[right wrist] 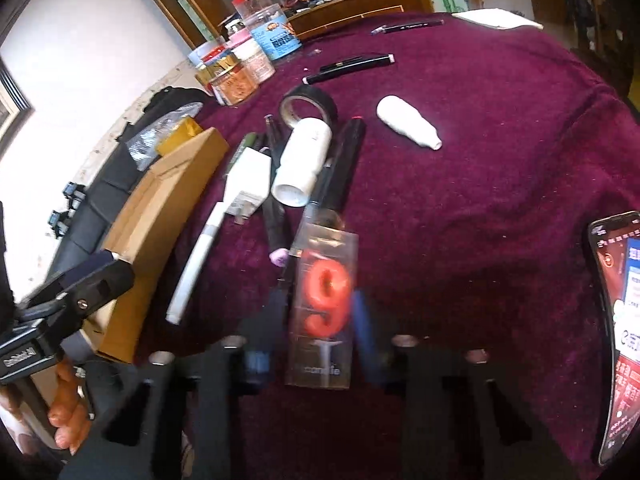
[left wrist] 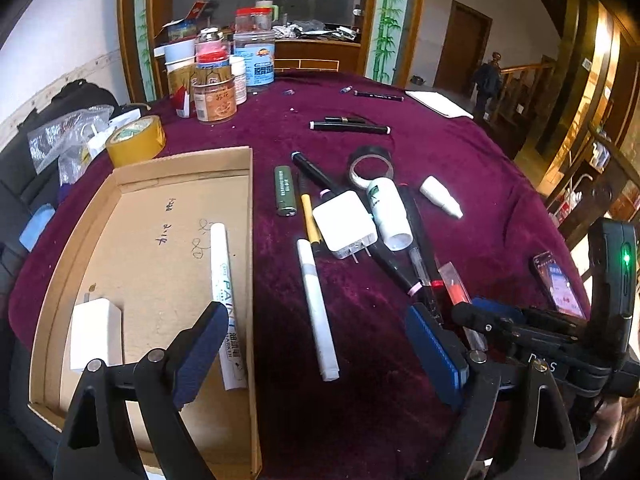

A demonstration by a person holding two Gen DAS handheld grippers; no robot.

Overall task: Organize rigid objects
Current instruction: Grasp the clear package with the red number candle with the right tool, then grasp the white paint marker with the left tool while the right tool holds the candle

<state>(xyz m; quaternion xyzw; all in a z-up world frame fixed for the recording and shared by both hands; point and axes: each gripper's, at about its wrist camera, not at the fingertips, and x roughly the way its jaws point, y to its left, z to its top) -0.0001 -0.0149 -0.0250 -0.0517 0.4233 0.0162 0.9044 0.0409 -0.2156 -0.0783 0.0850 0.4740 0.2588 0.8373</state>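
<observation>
A cardboard tray point(left wrist: 84, 240) lies at the left and holds a white paint marker point(left wrist: 226, 300) and a white charger block point(left wrist: 96, 334). My left gripper point(left wrist: 316, 356) is open and empty, with a white marker point(left wrist: 318, 310) on the cloth between its fingers. A pile holds a white plug adapter point(left wrist: 346, 224), a white bottle point(left wrist: 390, 214), a green lighter point(left wrist: 285, 190) and black pens. My right gripper point(right wrist: 318, 320) is blurred, its fingers on either side of a clear packet with a red "9" candle point(right wrist: 324, 300); I cannot tell whether they touch it.
A black tape roll point(left wrist: 370, 164), a small white bottle point(left wrist: 440, 196), black pens point(left wrist: 348, 126), jars point(left wrist: 216, 96) and yellow tape point(left wrist: 136, 140) sit on the purple cloth. A phone point(right wrist: 618, 332) lies at the right edge. The table's left edge drops to black bags.
</observation>
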